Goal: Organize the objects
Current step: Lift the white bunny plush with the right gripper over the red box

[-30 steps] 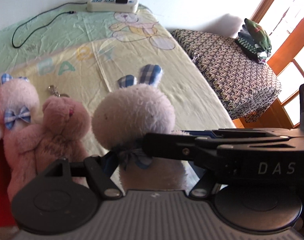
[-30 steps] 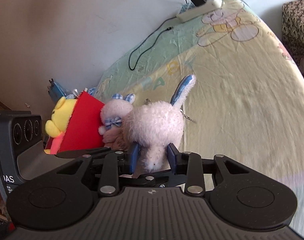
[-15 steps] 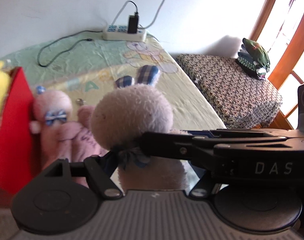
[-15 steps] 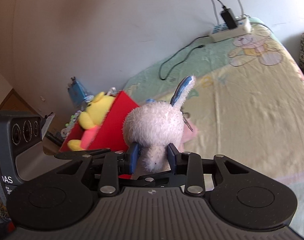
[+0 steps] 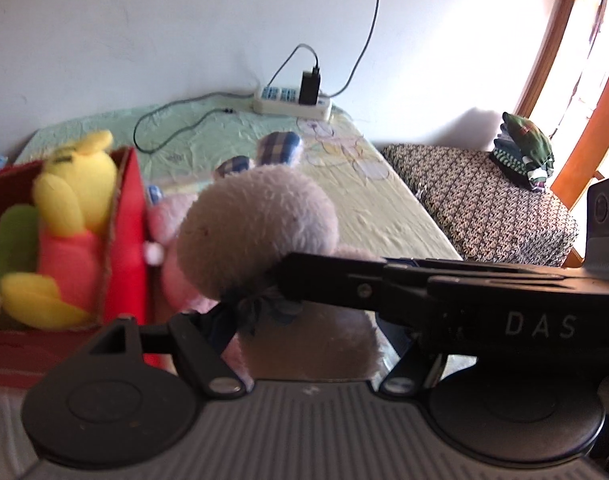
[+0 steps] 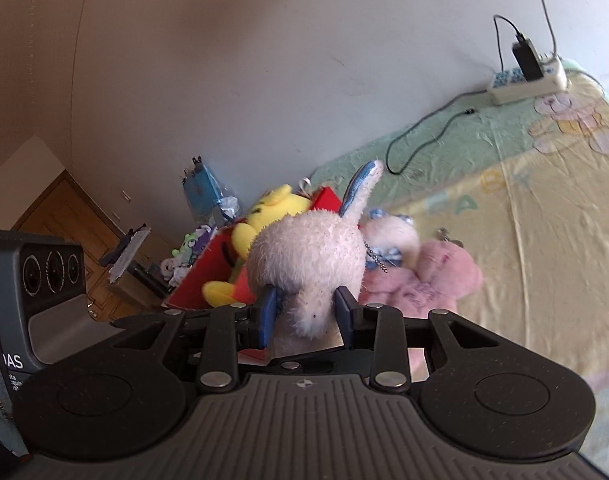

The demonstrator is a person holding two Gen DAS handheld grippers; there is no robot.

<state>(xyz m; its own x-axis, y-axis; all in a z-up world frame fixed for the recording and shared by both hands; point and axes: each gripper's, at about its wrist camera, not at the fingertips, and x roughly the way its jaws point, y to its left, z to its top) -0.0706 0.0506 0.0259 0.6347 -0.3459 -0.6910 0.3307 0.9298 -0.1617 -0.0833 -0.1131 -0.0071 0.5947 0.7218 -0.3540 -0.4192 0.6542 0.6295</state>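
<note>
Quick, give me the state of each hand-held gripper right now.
Left hand-held gripper: closed on the white plush bunny, at its neck bow.
Right hand-held gripper: closed on the same white plush bunny, from behind.

Window [image 5: 576,40] glare, fisheye warp, slight blur

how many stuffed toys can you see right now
4. A white bunny held in the right gripper, a yellow bear in the red box, and two pink plushies lying on the bed. The box may hide more.
</note>
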